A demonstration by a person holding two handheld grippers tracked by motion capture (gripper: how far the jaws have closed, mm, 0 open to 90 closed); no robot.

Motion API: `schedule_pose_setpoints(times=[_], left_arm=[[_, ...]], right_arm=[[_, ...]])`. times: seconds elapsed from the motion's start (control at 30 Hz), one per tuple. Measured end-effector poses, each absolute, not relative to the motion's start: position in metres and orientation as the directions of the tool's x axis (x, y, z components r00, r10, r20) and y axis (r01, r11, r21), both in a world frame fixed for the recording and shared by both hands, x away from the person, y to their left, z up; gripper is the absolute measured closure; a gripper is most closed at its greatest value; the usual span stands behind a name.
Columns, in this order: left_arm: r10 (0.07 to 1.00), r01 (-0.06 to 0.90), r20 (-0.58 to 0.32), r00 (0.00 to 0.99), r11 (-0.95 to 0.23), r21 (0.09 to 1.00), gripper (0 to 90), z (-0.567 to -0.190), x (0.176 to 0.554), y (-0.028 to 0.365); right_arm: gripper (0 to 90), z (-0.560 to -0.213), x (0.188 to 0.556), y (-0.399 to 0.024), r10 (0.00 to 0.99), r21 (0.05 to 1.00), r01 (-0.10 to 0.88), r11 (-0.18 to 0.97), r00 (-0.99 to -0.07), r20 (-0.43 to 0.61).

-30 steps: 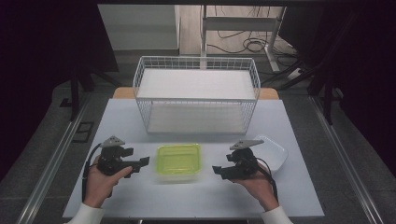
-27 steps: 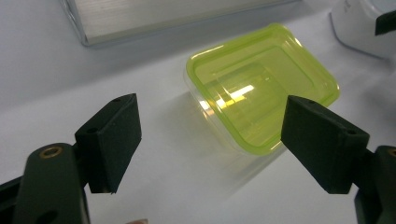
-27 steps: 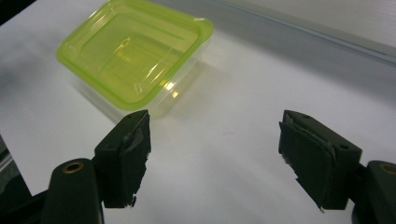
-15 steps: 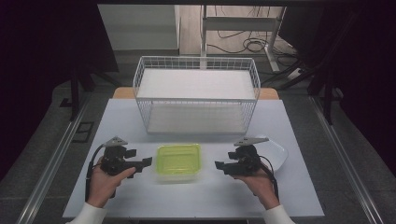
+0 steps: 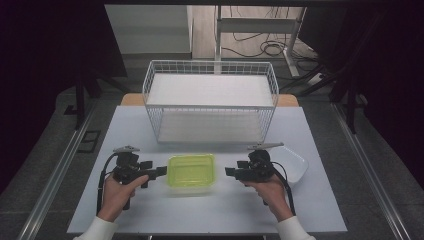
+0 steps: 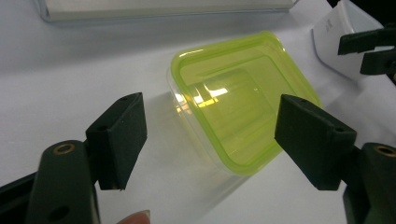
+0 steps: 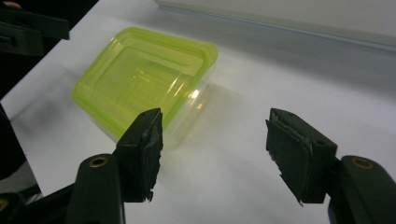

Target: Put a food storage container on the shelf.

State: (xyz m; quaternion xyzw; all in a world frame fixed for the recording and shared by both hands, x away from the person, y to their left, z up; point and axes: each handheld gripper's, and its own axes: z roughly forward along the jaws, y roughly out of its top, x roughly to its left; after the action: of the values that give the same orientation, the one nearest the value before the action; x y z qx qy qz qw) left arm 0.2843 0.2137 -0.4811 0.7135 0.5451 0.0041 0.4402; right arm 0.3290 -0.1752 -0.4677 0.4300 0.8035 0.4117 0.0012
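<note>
High view: a clear container with a lime-green lid [image 5: 191, 171] sits on the near middle of the white surface [image 5: 210, 220], in front of a white wire basket [image 5: 210, 102]. The left gripper [image 5: 159, 171] lies just left of the container, the right gripper [image 5: 231, 172] a little way off to its right — both point inward at it. A white dish [image 5: 295, 162] rests behind the right hand. Left gripper view: its jaws stand spread, having just been closing, with the container [image 6: 243, 109] beyond them, untouched. Right gripper view: the jaws are likewise spread and have just been closing — nothing between them but bare surface, the container [image 7: 144, 77] farther off.
</note>
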Motion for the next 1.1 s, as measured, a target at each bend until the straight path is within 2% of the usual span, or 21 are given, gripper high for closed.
schedule_pose_setpoints(times=[0.37,0.53,0.67,1.07,1.1], left_arm=[[0.750,0.832,-0.557,0.357,0.016,0.555,31.9,-0.497,0.301,0.215],[0.720,0.868,-0.619,0.314,0.046,0.494,39.0,-0.510,0.307,0.213],[0.710,0.877,-0.633,0.307,0.046,0.478,45.6,-0.515,0.311,0.211],[0.669,0.893,-0.682,0.297,0.059,0.447,55.8,-0.519,0.310,0.210],[0.660,0.898,-0.692,0.293,0.059,0.437,58.9,-0.521,0.311,0.210]], right_arm=[[40.5,-0.478,0.343,-0.152,0.670,0.626,0.734,0.262,-0.605,0.429],[43.5,-0.488,0.351,-0.140,0.670,0.600,0.759,0.254,-0.585,0.457],[45.4,-0.493,0.356,-0.139,0.671,0.585,0.776,0.237,-0.566,0.478],[57.5,-0.508,0.357,-0.132,0.638,0.542,0.816,0.202,-0.529,0.560],[62.1,-0.511,0.357,-0.131,0.628,0.533,0.821,0.204,-0.528,0.572]])
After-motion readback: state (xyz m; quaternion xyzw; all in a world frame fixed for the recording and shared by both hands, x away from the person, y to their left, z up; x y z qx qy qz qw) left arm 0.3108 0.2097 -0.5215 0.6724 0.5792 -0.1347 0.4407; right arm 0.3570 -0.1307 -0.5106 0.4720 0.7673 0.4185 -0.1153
